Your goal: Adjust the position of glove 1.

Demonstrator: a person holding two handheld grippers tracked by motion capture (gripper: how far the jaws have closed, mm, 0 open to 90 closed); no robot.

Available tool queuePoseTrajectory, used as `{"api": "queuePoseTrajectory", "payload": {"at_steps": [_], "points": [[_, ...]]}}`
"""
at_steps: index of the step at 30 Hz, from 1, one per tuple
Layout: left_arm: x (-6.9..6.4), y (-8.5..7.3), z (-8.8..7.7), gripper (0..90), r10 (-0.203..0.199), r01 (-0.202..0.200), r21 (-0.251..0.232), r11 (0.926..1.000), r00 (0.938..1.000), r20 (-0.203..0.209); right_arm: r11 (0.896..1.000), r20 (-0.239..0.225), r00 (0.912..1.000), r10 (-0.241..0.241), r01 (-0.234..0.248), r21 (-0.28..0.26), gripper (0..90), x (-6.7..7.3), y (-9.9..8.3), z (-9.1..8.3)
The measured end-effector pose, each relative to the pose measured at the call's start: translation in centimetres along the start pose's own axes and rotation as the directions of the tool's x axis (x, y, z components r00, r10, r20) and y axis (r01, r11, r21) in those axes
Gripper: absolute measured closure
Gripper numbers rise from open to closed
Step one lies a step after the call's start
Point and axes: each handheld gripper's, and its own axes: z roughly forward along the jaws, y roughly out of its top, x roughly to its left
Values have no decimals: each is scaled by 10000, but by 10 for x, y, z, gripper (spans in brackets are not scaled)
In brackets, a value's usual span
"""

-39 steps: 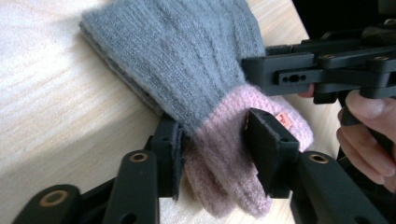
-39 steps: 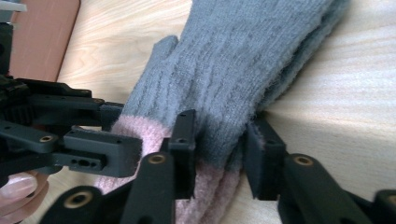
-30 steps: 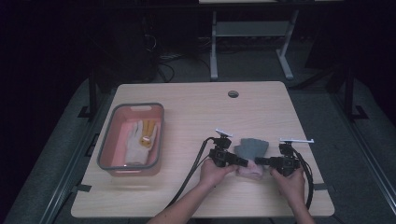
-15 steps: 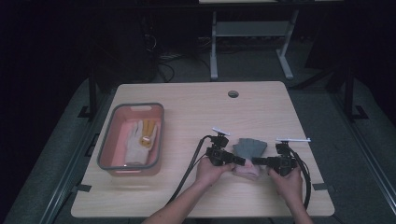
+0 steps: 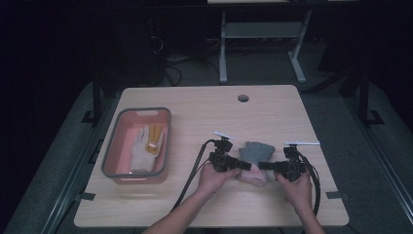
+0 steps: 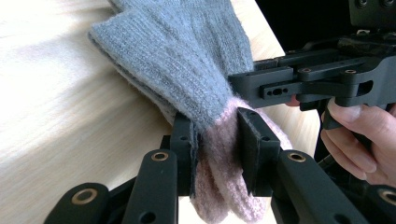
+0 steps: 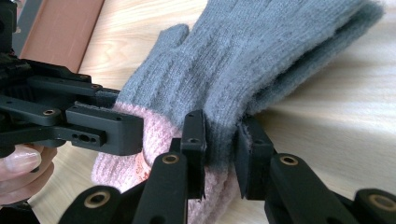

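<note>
Grey glove [image 5: 254, 152]: a knitted glove, grey over the hand with a pink cuff [image 5: 252, 176]; it lies on the tabletop [image 5: 195, 105] to the right of the pink bin, toward the person's edge, with the grey end pointing away from the person.
Glove layers: in the left gripper view [image 6: 182, 70] and the right gripper view [image 7: 261, 60] the knit shows doubled, two thicknesses one on the other; whether this is one folded glove or a pair cannot be told.
Left gripper [image 5: 247, 165]: reaches in from the bin side of the glove; its jaws have just been closing and now pinch the knit where grey meets pink, both pads pressing into it [image 6: 217, 140].
Right gripper [image 5: 262, 166]: comes in from the side of the glove away from the bin; its jaws are narrowed onto the same grey-pink band, clamping the fabric between the pads [image 7: 222, 149].
Grippers together: their tips meet almost nose to nose over the cuff, each visible in the other's view.
Hands: the left hand [image 5: 213, 176] and the right hand [image 5: 298, 189] grasp the gripper bodies on either side of the glove, nearer the person.
Pink bin [image 5: 113, 155]: a grey-rimmed tray well left of the glove, holding a white glove [image 5: 141, 151] with a yellow patch.
Tabletop hole [image 5: 243, 98]: beyond the glove, near the far edge.
</note>
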Motion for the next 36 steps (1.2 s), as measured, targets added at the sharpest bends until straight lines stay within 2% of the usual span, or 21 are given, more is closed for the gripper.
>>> {"api": "queuePoseTrajectory", "payload": {"at_steps": [1,6,9,15,20,25,30,36], "points": [[1,0,-1,694,125,-125,-16,9999,9999,18,10000,-20,10000,-19,19,-1,751,2,1,0],[0,0,-10,694,80,-81,-94,9999,10000,-43,9998,-94,9998,-177,177,21,749,11,4,0],[1,0,-17,694,204,-205,-127,9997,9998,-56,9997,-131,9997,-225,225,17,749,15,6,2],[1,0,-29,694,102,-101,-250,9996,9999,5,9992,-286,9988,-399,399,4,747,25,10,2],[1,2,-39,694,301,-301,-380,9988,9995,-5,9987,-383,9979,-515,514,-37,748,32,14,1],[2,4,-49,694,129,-129,-514,9986,9999,3,9978,-428,9969,-656,657,4,748,42,22,4],[2,9,-62,694,383,-386,-683,9969,9993,-51,9966,-580,9949,-821,822,-13,747,51,31,5],[1,12,-72,694,286,-289,-811,9963,9996,-40,9963,-714,9938,-855,855,-24,748,61,41,4]]}}
